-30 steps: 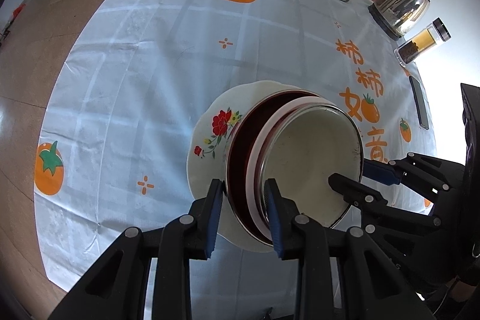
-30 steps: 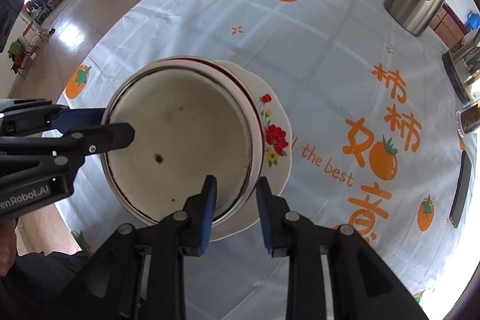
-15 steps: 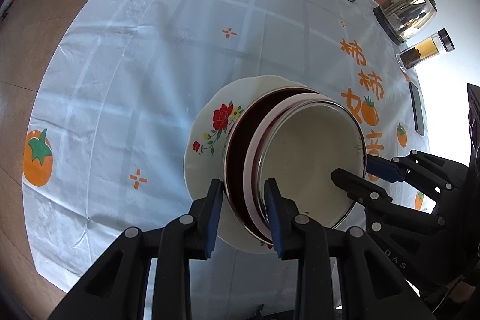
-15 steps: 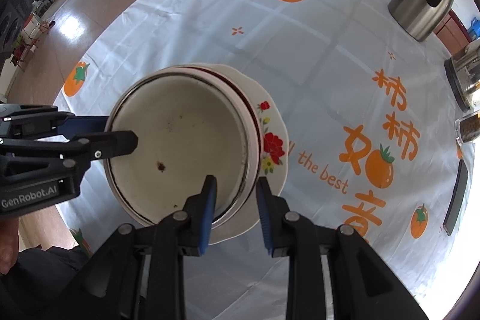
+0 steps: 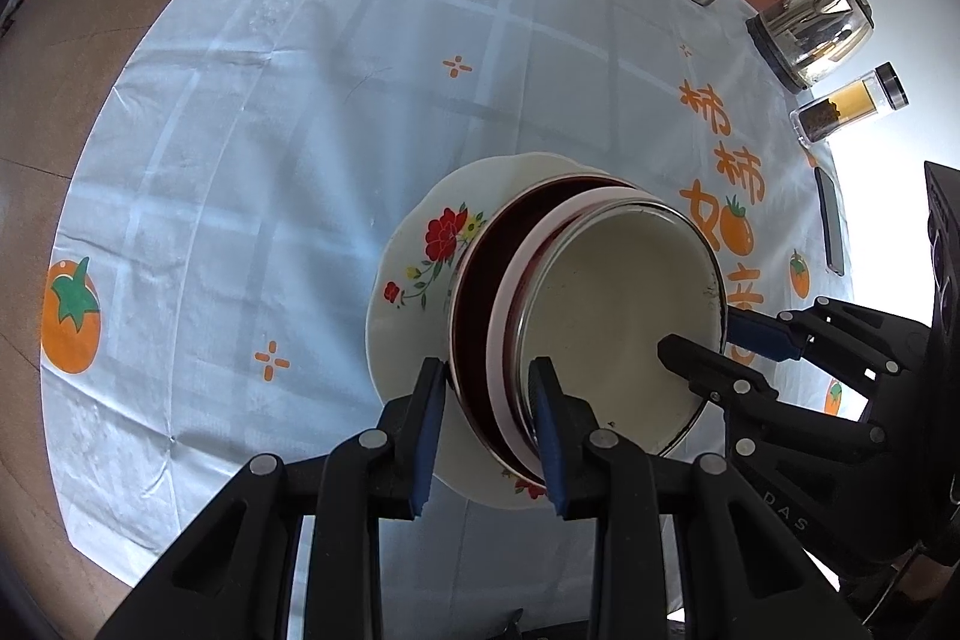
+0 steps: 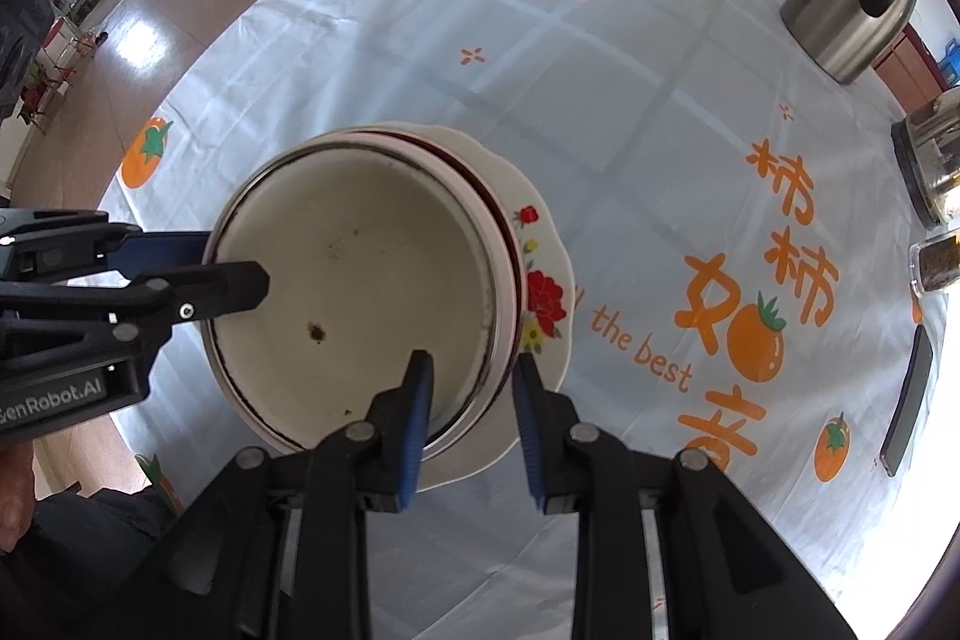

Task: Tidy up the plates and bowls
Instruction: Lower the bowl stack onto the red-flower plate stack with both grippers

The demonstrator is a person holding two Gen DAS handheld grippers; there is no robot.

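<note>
Little changed: left gripper (image 5: 489,421) and right gripper (image 6: 471,403) still clamped on opposite rims of the nested bowls (image 5: 606,316), seated on the flowered plate (image 5: 414,274). Stacking apparently complete; release pending.

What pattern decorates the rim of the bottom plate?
Red flowers with small yellow ones and green leaves on the white plate, shown best in the left wrist view.

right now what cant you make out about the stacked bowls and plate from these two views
- Left wrist view: the flowered plate is mostly covered by the bowl stack; its middle is hidden.
- Right wrist view: whether the plate is lifted or resting on the tablecloth can't be told; the stack hides its underside.
- Both views: the lower bowls show only their rims.
- Left gripper and right gripper: pad contact on the rims is hidden.
</note>
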